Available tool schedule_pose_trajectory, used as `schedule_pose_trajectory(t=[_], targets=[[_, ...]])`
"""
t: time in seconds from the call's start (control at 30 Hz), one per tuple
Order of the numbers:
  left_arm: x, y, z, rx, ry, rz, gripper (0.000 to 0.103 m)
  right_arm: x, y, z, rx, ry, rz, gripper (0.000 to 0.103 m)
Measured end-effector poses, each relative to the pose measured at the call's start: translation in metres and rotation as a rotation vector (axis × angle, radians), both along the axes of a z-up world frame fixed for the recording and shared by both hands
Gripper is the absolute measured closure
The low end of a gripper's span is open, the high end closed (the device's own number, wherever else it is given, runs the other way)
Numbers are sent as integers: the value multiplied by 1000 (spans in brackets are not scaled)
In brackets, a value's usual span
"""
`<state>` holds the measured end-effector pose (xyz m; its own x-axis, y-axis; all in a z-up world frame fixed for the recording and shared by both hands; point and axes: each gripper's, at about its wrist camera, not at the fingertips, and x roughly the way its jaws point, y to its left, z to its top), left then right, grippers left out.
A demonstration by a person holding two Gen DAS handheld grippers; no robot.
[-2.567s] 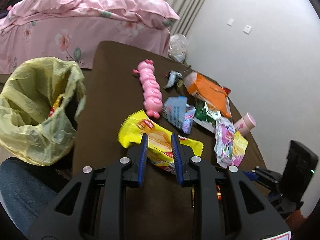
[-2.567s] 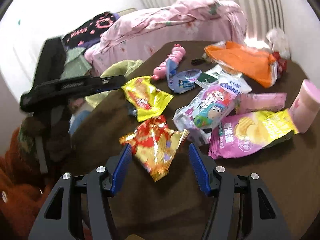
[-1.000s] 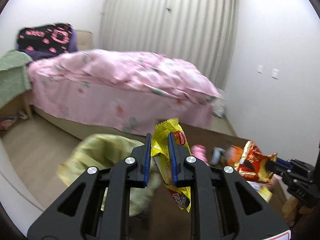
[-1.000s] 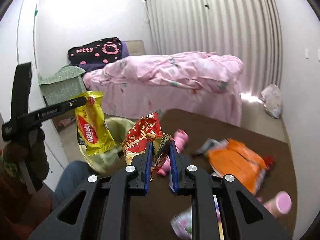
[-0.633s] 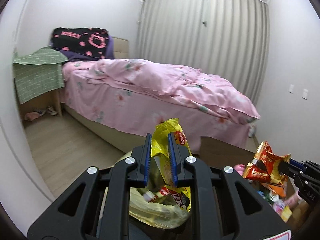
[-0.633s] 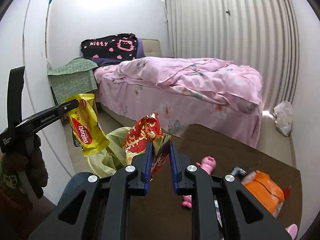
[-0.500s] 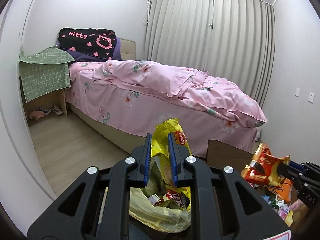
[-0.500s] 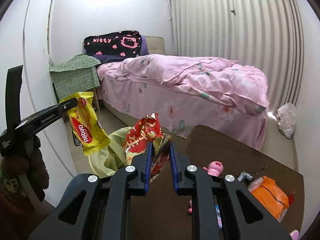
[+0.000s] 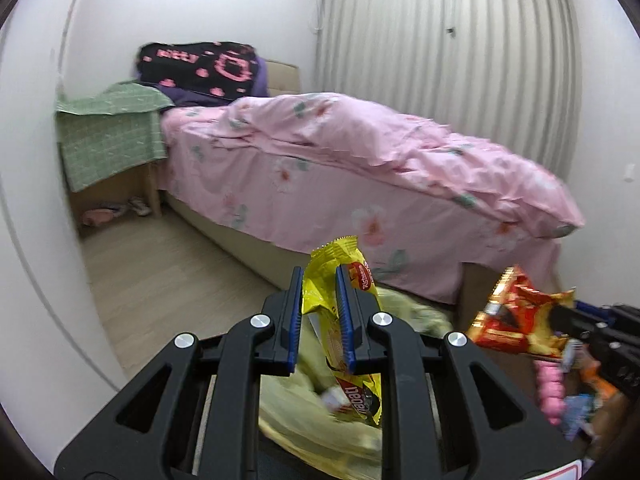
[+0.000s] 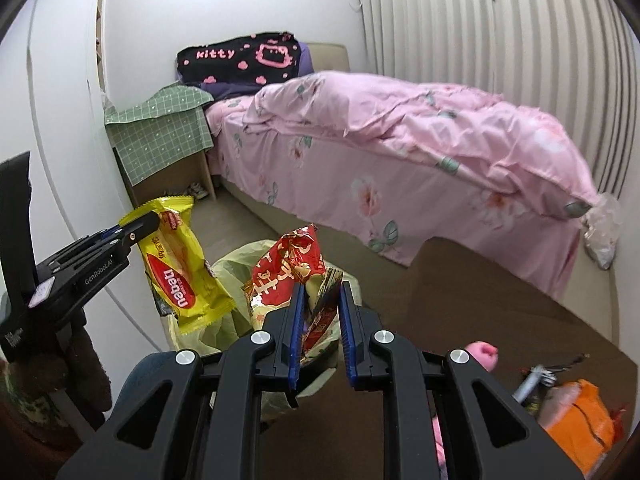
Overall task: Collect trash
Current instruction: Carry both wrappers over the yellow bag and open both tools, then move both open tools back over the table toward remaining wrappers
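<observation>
Two wrappers hanging above yellow bag (image 10: 236,268): left gripper (image 9: 318,312) jaws pinching yellow wrapper (image 9: 340,320), right gripper (image 10: 320,320) jaws clamping red wrapper (image 10: 288,276).

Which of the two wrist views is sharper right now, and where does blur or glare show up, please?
Right wrist view: sharper, print on the yellow wrapper readable, glare on the wall top centre. Left wrist view: motion-smeared, bed and red wrapper soft; both fisheye-bent at the edges.
</observation>
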<state>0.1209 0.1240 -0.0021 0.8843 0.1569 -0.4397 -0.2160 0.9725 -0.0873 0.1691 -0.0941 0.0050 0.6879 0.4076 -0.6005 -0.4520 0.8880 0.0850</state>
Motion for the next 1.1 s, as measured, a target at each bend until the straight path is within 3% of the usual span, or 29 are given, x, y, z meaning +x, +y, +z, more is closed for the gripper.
schedule_pose_trajectory(t=[0.27,0.4,0.5,0.6,0.67,0.87,1.1], targets=[[29,21,-45,-162,117,-16,87,38,21,-31,-5,87,40,86],[39,18,-54,-177,135,-40,87,51,26,-42,-19,109,43,86],[42,17,-53,-189,133,-64,85,59,30,-48,-9,143,61,86],[40,20,-48,-214,115,-66,63,61,33,-54,-15,161,55,83],[37,21,-44,-216,99,-55,62,60,31,-56,-8,168,56,70],[23,16,-24,-207,66,-74,59,45,14,-46,9,144,35,69],[3,-11,-2,-182,60,-161,59,3,-35,-18,11,60,-75,69]])
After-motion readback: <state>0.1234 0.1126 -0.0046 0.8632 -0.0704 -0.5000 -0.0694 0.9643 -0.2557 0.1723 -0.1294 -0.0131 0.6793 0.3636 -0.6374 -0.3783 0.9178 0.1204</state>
